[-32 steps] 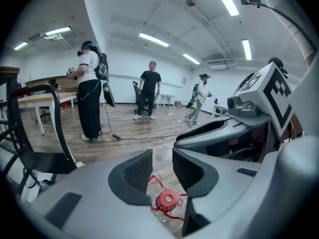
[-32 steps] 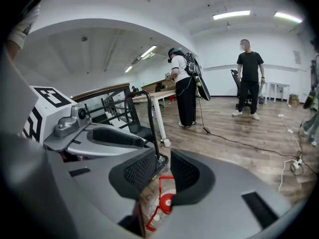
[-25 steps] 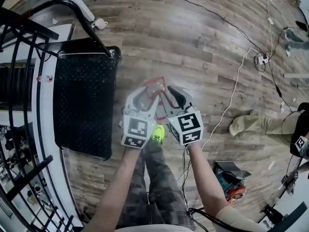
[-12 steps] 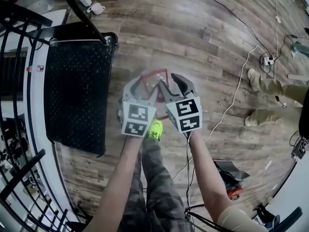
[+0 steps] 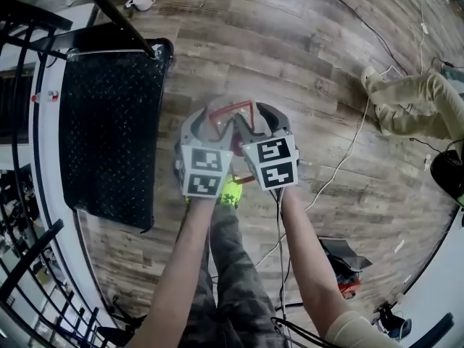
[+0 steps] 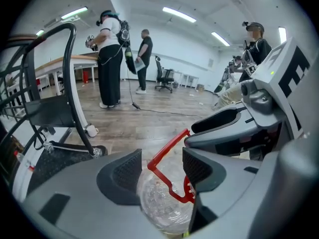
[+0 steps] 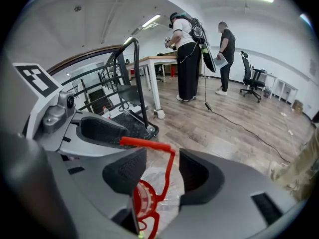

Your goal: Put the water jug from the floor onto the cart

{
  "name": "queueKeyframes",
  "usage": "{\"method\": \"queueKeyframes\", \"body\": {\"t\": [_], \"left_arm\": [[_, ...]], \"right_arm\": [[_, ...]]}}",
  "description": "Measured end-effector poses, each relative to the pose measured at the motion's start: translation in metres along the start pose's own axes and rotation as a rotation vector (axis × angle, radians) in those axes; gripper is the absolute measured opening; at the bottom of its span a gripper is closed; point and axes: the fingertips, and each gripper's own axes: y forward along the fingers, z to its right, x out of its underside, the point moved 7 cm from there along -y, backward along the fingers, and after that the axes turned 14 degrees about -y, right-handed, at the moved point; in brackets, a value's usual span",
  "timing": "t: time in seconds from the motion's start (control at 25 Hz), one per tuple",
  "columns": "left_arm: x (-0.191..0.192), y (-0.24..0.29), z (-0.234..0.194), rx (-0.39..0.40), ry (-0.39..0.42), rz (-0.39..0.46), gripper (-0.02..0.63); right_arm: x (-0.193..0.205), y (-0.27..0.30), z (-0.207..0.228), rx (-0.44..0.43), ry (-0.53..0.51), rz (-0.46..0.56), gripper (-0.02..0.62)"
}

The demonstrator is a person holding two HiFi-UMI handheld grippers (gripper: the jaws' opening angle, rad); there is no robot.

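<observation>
Left gripper and right gripper have just been spreading their jaws over the water jug.
Neither grips it yet; the lift awaits.

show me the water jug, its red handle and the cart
water jug [image 6: 159, 208]: left gripper view, on its clear body.
red handle [image 7: 147, 144]: right gripper view, on the top bar.
cart [image 5: 109, 136]: head view, on the black deck.
</observation>
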Motion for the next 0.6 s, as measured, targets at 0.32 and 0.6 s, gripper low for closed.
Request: {"method": "queueKeyframes", "body": {"t": [0.32, 0.6], "left_arm": [[0.01, 0.026, -0.008, 0.038, -0.006, -0.034, 0.229], [0.017, 0.042, -0.01, 0.066, 0.01, -0.045, 0.227]], "right_arm": [[0.013, 0.022, 0.007, -0.007, 0.017, -0.036, 0.187], [0.021, 0.039, 0.009, -0.039, 0.014, -0.042, 0.125]]}}
